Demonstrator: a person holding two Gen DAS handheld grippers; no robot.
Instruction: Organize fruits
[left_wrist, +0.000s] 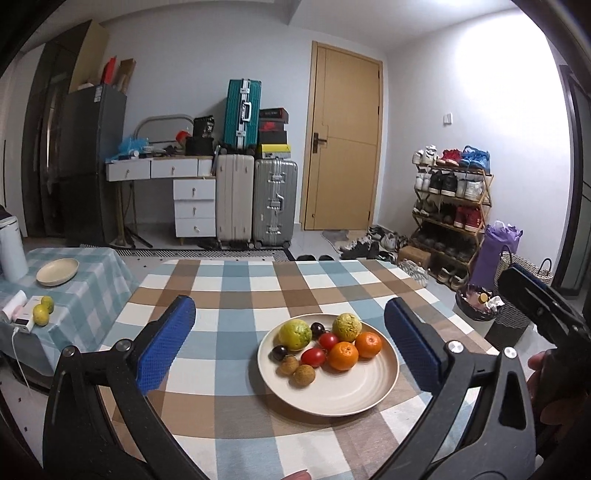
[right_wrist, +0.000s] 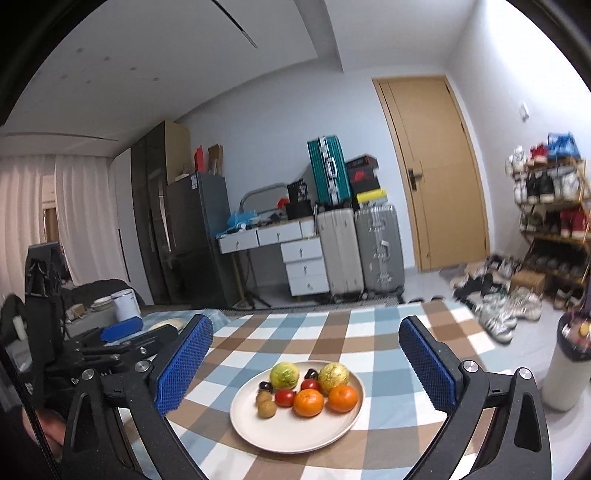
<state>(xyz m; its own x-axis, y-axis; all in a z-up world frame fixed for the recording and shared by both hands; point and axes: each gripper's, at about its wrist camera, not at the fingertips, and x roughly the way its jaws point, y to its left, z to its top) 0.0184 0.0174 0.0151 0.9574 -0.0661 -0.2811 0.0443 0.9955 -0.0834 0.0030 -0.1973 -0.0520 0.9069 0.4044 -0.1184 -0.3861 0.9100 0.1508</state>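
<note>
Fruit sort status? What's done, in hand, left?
Done: nothing obvious; ten fruits sit mixed on the plate. In hand: nothing; left gripper and right gripper are open and empty. Left: presumably all of it; the side-table plate is empty, two green citrus beside it.

No writing we can read

We find marks in a few places, yet none comes clear enough to read. At the far left of the room the dark fridge (left_wrist: 92, 162) carries a pale sticker (left_wrist: 98, 93) near its top edge, its print too small to make out. On the stacked shoe boxes (left_wrist: 272, 127) above the far suitcases we see a red emblem, blurred in both views, and we cannot name it. The black bag (left_wrist: 204, 127) on the far desk bears a white design that we cannot tell as letters. The small white device (left_wrist: 23, 320) on the left side table shows a dark patch, also unreadable.
</note>
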